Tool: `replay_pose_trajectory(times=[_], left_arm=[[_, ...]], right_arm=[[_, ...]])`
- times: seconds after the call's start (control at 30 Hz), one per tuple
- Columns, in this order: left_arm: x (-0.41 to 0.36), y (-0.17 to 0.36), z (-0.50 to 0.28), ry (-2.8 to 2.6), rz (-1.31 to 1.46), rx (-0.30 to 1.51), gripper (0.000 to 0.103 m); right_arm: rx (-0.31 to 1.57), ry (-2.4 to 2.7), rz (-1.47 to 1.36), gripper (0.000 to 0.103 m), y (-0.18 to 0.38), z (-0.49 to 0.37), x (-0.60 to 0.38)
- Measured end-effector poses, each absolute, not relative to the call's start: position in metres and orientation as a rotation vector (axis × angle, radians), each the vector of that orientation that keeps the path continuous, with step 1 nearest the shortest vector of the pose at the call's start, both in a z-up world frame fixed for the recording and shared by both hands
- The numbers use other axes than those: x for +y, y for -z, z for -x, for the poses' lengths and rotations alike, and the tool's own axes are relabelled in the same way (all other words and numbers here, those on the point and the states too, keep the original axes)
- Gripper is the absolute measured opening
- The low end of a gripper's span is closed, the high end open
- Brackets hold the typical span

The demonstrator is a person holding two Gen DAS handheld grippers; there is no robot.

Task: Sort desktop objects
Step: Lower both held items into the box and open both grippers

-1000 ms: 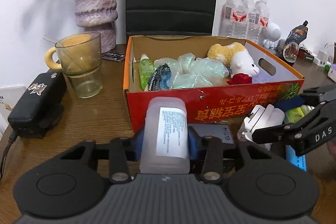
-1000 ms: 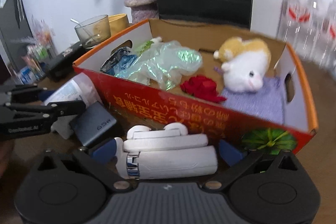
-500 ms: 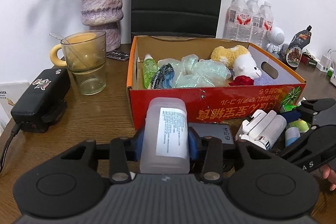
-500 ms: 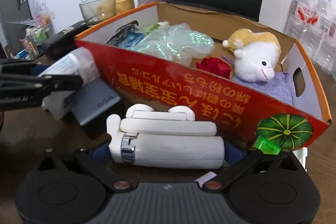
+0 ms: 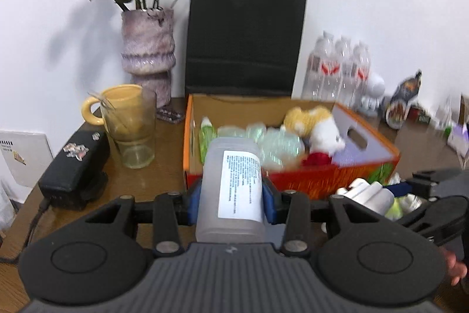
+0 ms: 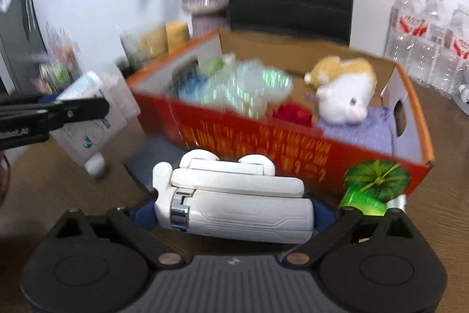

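Frosted labelled bottle (image 5: 231, 189) upright (clamped), white folded gadget (image 6: 234, 204) crosswise, orange box (image 5: 331, 184) behind

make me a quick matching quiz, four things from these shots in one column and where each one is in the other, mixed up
Things:
1. bottle
2. white device
3. plush toy
4. glass

Places:
A. inside the box
B. on the table, left of the box
C. in the left gripper's jaws
D. in the right gripper's jaws

Pairs: 1-C, 2-D, 3-A, 4-B
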State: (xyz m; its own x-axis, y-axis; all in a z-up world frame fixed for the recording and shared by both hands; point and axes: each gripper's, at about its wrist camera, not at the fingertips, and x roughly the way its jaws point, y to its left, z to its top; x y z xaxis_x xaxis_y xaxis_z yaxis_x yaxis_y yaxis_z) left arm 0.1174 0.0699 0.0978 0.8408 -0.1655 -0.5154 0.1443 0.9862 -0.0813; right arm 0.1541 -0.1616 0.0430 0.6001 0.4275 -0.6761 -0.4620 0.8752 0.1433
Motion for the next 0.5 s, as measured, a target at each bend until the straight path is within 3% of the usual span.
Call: replay_pose_trajectory(times=[0.3,0.5], left_arm=[[0.048,-0.133,-0.237,0.162,0.127,0.581,0.041],[0.046,-0.098,-0.328,0.11,0.271,0.761,0.041]], right_arm=[[0.584,-0.345,-0.087,0.099,-0.12,-0.225,-0.181],[0.714,-0.278,-0.116,0.099,-0.1,-0.327,-0.155]])
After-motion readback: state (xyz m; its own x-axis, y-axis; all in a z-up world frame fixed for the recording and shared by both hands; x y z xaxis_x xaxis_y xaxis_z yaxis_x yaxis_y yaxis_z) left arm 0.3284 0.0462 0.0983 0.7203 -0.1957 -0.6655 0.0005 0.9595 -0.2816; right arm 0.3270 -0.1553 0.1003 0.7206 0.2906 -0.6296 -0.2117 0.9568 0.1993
